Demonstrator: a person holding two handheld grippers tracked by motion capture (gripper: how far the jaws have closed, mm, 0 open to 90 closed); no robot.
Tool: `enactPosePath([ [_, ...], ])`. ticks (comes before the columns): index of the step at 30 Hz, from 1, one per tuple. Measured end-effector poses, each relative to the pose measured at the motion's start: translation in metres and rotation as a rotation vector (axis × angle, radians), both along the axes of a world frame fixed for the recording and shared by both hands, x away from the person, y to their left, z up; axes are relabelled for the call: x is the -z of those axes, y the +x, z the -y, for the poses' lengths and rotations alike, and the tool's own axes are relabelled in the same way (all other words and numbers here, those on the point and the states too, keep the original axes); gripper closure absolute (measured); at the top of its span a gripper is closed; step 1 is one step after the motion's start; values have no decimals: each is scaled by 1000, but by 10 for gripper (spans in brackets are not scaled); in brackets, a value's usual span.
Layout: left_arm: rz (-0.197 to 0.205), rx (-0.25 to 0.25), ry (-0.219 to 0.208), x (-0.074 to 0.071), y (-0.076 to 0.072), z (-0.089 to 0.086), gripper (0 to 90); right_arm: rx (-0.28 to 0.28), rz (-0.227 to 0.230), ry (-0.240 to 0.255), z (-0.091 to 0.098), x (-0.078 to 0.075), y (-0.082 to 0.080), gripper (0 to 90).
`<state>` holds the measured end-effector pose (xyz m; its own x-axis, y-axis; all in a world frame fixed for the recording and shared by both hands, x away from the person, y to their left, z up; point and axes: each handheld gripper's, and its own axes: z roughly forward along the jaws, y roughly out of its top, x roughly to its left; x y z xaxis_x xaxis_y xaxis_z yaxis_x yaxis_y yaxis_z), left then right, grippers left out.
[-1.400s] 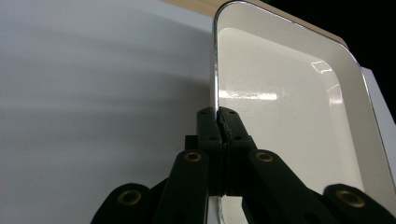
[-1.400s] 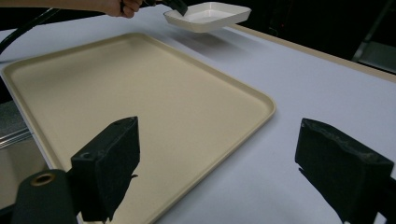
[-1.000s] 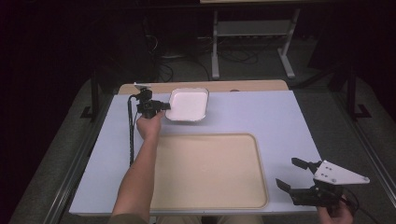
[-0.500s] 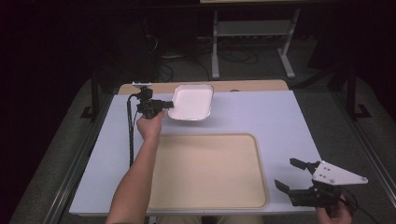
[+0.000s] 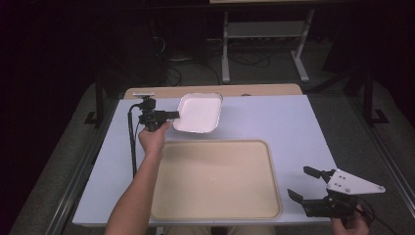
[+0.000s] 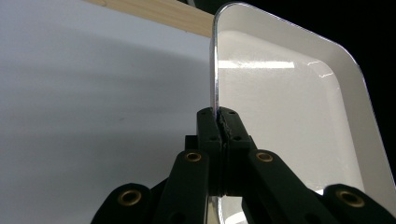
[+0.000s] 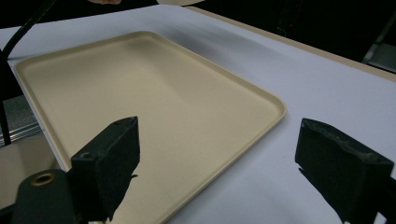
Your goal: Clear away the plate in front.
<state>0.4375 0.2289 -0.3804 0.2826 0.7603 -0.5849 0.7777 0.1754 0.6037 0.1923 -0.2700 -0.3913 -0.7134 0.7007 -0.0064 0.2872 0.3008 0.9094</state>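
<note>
Left tool clamps the white dish by its rim

The left tool (image 5: 172, 115) is clamped on the left rim of the white dish (image 5: 198, 113), its jaws pressed together on the thin edge, as the left gripper view shows close up (image 6: 219, 126). The dish (image 6: 289, 116) sits over the far part of the bench (image 5: 293, 122), just beyond the far edge of the beige tray (image 5: 215, 181), and I cannot tell whether it touches the bench. The tray lies flat on the near middle of the bench. The right tool (image 5: 304, 185) hangs at the near right corner, well apart from the dish, its jaws standing wide apart with nothing between them; the right gripper view (image 7: 219, 163) looks across the tray's corner (image 7: 154, 102)
</note>
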Motion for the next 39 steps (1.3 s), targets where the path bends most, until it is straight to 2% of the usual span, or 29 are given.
enactPosePath([
  [6, 2, -12, -9, 0, -12, -7, 887, -1, 0, -1, 0, 0, 0, 130],
  [9, 3, -15, -27, 1, -19, -11, 887, -3, 1, -2, 0, 0, 0, 130],
  [27, 3, 13, -30, 6, -47, -6, 887, -2, 10, -10, -2, -2, -2, 130],
  [35, -2, 23, -21, 8, -60, -10, 887, -9, 4, -20, -4, -2, -2, 130],
  [39, -2, 26, -31, 9, -66, -10, 888, -7, 4, -17, -4, -2, -2, 130],
])
